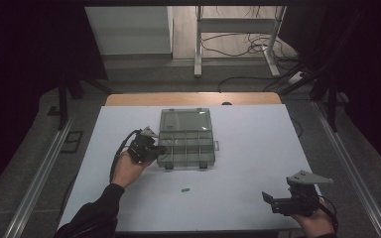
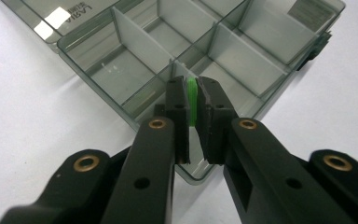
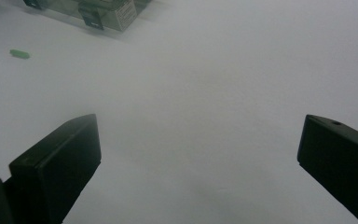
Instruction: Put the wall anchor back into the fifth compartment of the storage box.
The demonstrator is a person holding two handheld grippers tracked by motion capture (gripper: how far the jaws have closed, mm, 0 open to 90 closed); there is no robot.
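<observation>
My right tongs sit nearest, by the tabletop's near right corner, their jaws spread wide with nothing between them (in the right gripper view they frame bare white surface). My left tongs are clamped on a small green piece, held upright between the pads at the front left corner of the clear compartment box; whether it hangs just over that corner compartment or just inside it, I cannot tell. The box lies open toward the tabletop's far edge, a little left of centre, its lid folded back flat. A second green piece lies loose on the tabletop toward the near edge, well apart from both tongs.
</observation>
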